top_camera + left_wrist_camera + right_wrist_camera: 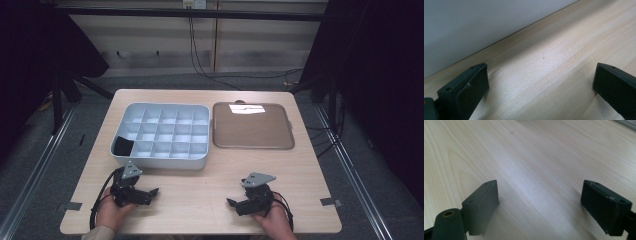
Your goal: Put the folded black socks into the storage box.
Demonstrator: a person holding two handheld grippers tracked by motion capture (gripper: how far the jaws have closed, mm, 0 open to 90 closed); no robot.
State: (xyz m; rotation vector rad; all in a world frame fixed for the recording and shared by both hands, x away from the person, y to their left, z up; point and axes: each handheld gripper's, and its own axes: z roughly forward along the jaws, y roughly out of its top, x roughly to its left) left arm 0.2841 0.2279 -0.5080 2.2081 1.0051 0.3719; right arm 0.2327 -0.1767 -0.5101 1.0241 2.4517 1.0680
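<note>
Jaws spread on left gripper, beside divided tray, brown tray beyond

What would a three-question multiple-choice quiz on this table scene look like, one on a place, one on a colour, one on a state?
1. Where does the brown tray lie relative to the compartment box?
A. to its right
B. to its left
C. stacked on it

2. What colour is the object in the box's near-left compartment?
A. black
B. red
C. yellow

3. How do the jaws of the left gripper and right gripper stand?
A. clamped on the tray
B. open, holding nothing
C. shut on the box

Answers:
1. A, the high view shows the tray beside the box's right wall.
2. A, a dark patch sits in that corner cell.
3. B, both gripper views show bare table between spread jaws.
</note>
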